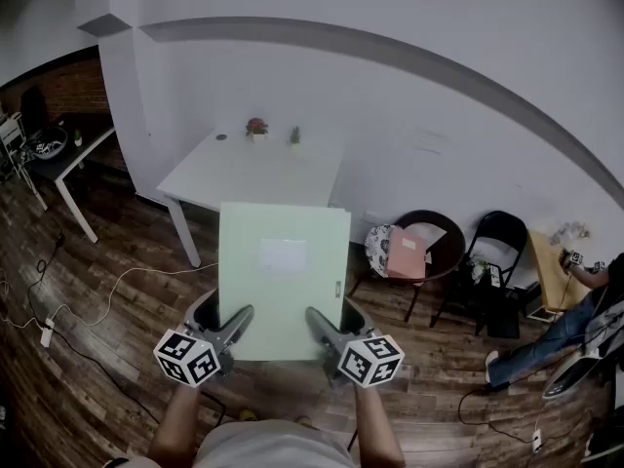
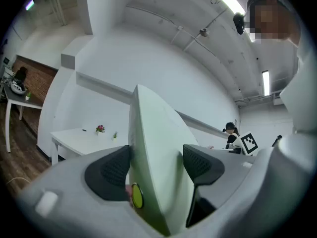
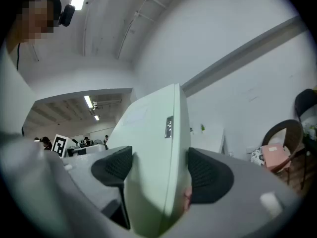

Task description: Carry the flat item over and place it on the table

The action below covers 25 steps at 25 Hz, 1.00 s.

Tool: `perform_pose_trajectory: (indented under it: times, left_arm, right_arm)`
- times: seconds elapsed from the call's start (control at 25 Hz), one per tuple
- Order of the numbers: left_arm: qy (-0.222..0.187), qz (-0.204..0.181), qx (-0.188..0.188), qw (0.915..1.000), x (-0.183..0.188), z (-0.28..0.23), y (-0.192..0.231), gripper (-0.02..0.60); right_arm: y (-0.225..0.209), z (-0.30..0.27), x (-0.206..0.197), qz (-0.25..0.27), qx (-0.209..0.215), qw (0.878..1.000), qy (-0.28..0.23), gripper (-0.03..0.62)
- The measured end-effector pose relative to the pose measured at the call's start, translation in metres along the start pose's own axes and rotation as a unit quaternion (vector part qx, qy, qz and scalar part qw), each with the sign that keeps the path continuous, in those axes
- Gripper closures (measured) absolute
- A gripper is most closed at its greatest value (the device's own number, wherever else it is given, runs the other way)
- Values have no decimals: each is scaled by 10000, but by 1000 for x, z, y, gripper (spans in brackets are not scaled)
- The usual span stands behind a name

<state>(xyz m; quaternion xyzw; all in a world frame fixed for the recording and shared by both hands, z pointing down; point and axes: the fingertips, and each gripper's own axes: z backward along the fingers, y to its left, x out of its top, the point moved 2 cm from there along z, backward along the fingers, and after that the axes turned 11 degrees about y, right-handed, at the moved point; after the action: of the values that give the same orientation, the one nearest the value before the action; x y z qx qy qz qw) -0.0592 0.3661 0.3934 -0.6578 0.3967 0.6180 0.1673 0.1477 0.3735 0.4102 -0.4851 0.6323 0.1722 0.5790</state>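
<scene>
A pale green flat box (image 1: 283, 271) hangs level in front of me, above the wooden floor, held at its near edge by both grippers. My left gripper (image 1: 222, 318) is shut on its near left part, and my right gripper (image 1: 330, 322) is shut on its near right part. In the left gripper view the box (image 2: 156, 133) stands edge-on between the dark pads (image 2: 115, 171). The right gripper view shows the same box (image 3: 153, 133) clamped between that gripper's pads (image 3: 208, 175). The white table (image 1: 224, 169) stands ahead against the wall, beyond the box's far edge.
Two small potted plants (image 1: 256, 127) sit at the table's far edge. A round chair (image 1: 429, 247) with a pink folder and a black folding chair (image 1: 497, 237) stand at the right. A seated person (image 1: 585, 310) is at far right. Cables (image 1: 117, 281) trail over the floor at the left.
</scene>
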Motion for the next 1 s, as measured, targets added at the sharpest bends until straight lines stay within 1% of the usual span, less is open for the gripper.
perform_pose_trajectory:
  times: [0.28, 0.56, 1.0]
  left_arm:
    - [21, -13, -39, 10000, 1, -2, -1, 250]
    - [26, 24, -36, 10000, 1, -5, 0, 250]
    - [2, 62, 22, 10000, 3, 1, 13, 250]
  right_arm:
    - [-2, 1, 1, -43, -47, 9999, -85, 244]
    - [-3, 0, 1, -42, -49, 10000, -67, 243]
    - [4, -12, 4, -6, -21, 10000, -26, 243]
